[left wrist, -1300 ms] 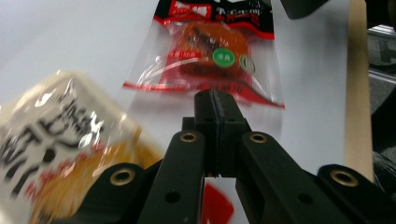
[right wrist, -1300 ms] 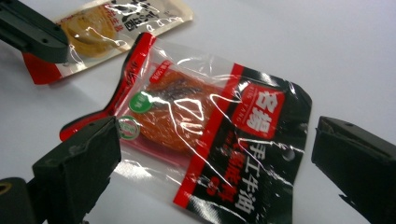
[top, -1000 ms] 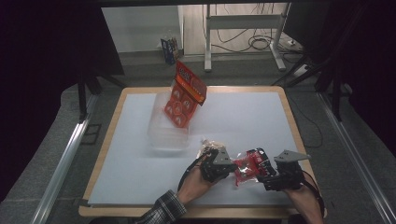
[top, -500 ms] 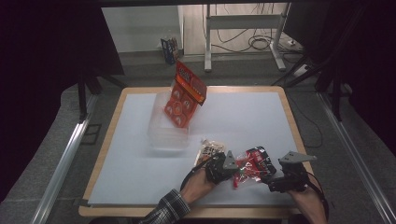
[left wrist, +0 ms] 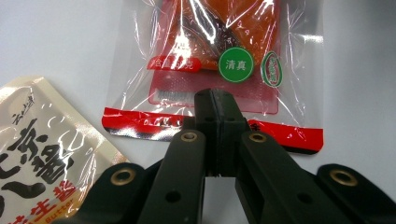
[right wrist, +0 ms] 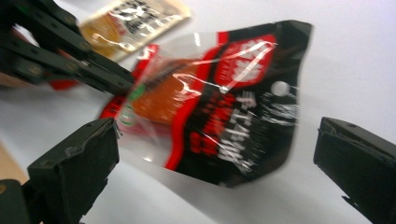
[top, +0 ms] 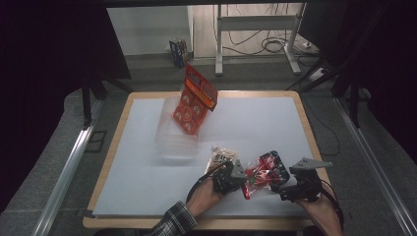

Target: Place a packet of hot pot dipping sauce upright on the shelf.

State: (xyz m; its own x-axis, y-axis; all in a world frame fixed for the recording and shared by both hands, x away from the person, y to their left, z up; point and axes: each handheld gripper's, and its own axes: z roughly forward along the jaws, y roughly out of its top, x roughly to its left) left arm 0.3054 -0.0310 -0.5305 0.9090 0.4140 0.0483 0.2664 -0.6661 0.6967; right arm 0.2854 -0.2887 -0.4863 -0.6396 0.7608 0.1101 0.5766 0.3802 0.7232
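A red and black snack packet (top: 268,169) with a clear window lies on the white sheet near the table's front edge, between my two grippers. My left gripper (top: 244,180) is shut. Its tips (left wrist: 215,95) lie over the packet (left wrist: 210,51) just past the red seal strip, by the green dot. Whether they pinch the film I cannot tell. My right gripper (right wrist: 217,135) is open, one jaw on each side of the packet's black end (right wrist: 243,126), touching nothing. It sits right of the packet in the high view (top: 277,186).
A beige snack packet (top: 223,158) lies just left of the red one, beside the left gripper (left wrist: 37,154). Farther back, a clear plastic tub (top: 174,140) holds an upright orange packet (top: 194,98). The white sheet (top: 255,123) covers the wooden table.
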